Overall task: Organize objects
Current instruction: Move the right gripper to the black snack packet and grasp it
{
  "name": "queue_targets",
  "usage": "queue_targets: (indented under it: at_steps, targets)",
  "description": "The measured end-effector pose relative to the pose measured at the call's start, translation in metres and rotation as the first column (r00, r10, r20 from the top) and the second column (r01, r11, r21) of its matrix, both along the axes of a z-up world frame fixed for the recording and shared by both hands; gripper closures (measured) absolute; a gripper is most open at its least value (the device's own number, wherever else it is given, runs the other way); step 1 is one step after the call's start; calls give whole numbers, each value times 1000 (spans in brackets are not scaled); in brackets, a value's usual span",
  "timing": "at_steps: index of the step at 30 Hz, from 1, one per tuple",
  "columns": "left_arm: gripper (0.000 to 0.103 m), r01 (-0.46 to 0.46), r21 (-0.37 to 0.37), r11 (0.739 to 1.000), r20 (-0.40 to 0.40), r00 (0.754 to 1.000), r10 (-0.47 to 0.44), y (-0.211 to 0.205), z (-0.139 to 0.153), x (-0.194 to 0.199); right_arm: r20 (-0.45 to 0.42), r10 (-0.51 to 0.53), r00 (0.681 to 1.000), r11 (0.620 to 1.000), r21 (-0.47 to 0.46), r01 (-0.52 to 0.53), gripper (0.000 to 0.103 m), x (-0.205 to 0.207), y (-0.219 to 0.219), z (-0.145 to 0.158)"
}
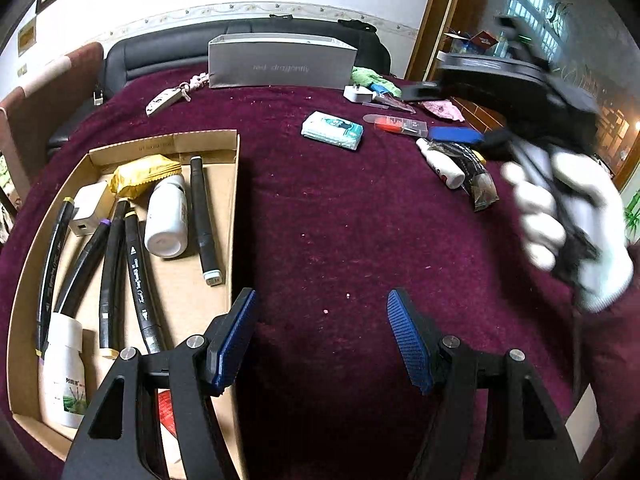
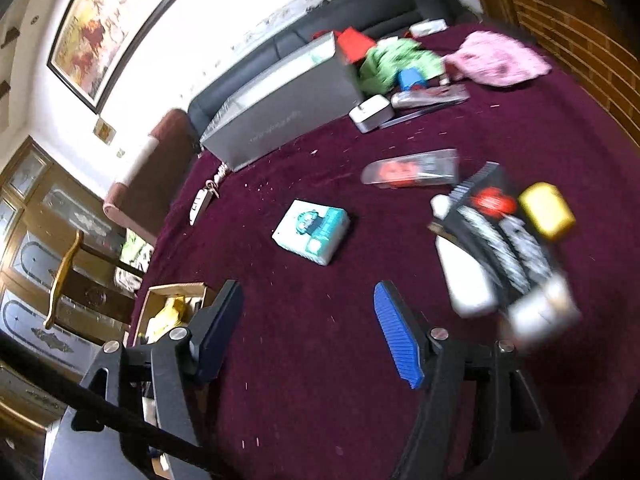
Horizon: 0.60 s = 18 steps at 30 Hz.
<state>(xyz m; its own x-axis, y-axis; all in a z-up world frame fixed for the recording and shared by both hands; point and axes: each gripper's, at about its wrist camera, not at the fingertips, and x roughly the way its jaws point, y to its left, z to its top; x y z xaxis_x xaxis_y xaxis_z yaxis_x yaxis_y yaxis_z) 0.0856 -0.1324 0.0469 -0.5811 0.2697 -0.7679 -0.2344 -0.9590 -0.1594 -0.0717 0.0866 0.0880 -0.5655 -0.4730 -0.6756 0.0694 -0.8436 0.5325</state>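
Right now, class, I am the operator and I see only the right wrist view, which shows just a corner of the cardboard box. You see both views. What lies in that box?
Observer: In the left wrist view, the cardboard box holds several black markers.
Operator: Anything else in it?
Observer: Two white bottles, one among the markers and one at the near left corner.
Operator: Where is the left gripper?
Observer: The left gripper is over the dark red cloth just right of the box. Its jaws are open with nothing between them.
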Motion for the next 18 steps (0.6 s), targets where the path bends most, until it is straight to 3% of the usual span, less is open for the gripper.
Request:
queue_targets:
  at_steps: [5, 11, 14, 18]
  targets:
    - [42, 14, 16, 1000, 15, 1000, -14, -6, -7, -4, 11, -4, 1000, 992, 128, 3, 36, -53, -29, -7]
    - [42, 37, 39, 999, 30, 999, -39, -7, -11, -4, 38, 11, 999, 983, 183, -17, 36, -112, -58, -13]
    - [42, 46, 37, 998, 29, 998, -47, -6, -11, -3, 89, 26, 996, 981, 190, -43, 36, -133, -69, -24]
    - [42, 49, 48, 998, 30, 998, -51, -8, -10, -3, 180, 152, 972, 983, 74, -167, 36, -133, -80, -42]
